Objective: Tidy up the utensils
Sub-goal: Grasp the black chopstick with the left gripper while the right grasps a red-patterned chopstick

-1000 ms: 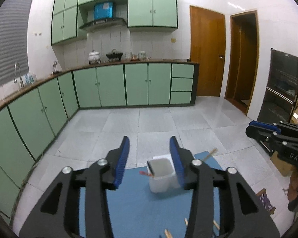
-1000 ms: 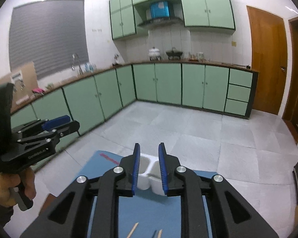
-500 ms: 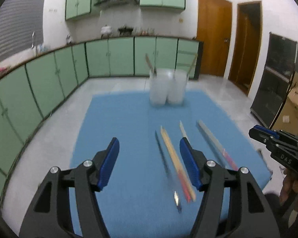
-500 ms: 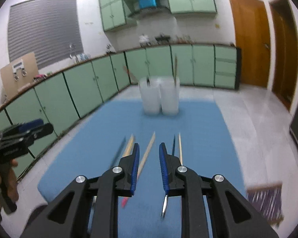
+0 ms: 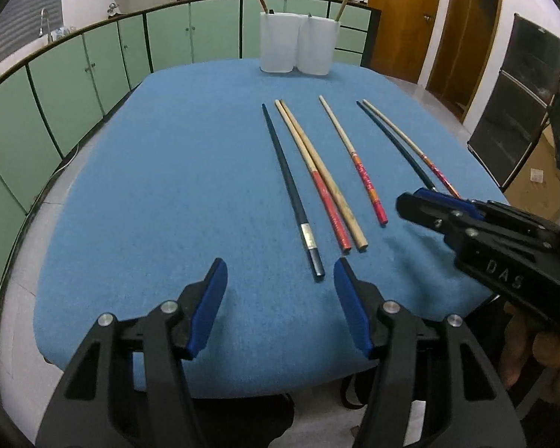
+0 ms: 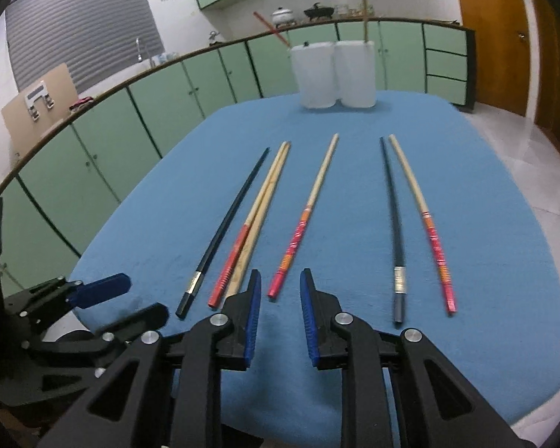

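Setting: green-cabinet kitchen, blue-covered table (image 5: 160, 186).
Chopsticks: six chopsticks (image 6: 298, 231) lie loose mid-table; two white holders (image 5: 298, 43) stand at far edge.
Left gripper (image 5: 280, 283): jaws apart, empty, recently widened.
Right gripper (image 6: 280, 298): jaws narrowly apart, empty.

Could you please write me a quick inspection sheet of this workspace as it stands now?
Surface: blue table cover, flat.
Job's things: six chopsticks loose in a row; two white holders at the far edge, a chopstick standing in each.
Clutter: nothing seen.
Grippers: left tongs open, empty, jaws just opened wider; right tongs narrowly open, empty.
Cables: nothing seen.
Surroundings: green cabinets, wooden door.
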A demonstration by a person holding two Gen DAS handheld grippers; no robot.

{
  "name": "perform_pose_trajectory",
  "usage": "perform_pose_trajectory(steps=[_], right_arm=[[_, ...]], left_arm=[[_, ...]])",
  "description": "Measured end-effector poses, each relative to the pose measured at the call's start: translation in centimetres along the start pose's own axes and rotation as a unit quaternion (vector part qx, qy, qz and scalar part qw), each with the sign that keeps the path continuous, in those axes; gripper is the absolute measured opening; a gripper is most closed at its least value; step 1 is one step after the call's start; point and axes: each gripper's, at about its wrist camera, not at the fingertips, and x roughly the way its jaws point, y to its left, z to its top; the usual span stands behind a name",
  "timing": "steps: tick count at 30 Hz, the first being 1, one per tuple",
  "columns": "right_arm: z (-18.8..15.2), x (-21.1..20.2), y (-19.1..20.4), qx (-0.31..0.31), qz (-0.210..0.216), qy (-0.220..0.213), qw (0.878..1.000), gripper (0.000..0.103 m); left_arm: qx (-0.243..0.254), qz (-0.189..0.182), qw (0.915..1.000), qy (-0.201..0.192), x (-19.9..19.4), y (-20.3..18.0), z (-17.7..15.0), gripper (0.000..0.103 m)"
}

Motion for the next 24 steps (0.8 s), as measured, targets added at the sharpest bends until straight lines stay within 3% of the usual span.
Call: perform_pose_trajectory(steps=[13, 17, 21, 24], right_arm=[[-0.3, 2.2, 0.4, -0.025, -0.012, 0.019, 0.999, 0.023], [-0.3, 1.7, -0.9, -0.011, -0.029, 0.015, 0.999, 0.023], [-0.3, 1.1, -2.3, 0.006, -0.042, 0.009, 0.999, 0.023], [-0.4, 1.0, -2.3, 0.003, -0.040, 0.007, 0.999, 0.024]], left_arm=[[0.002, 0.010, 0.9999, 0.009, 1.8, -1.1, 0.0, 0.059], [-0.014, 0.015, 0.9998, 0.006, 2.0, -0.6, 0.3, 0.049], [-0.025, 0.011, 0.9996, -0.001, 1.8, 0.0, 0.3, 0.033], [-0.023, 0.012, 0.9997, 0.000, 1.7, -0.3, -0.1, 0.031]])
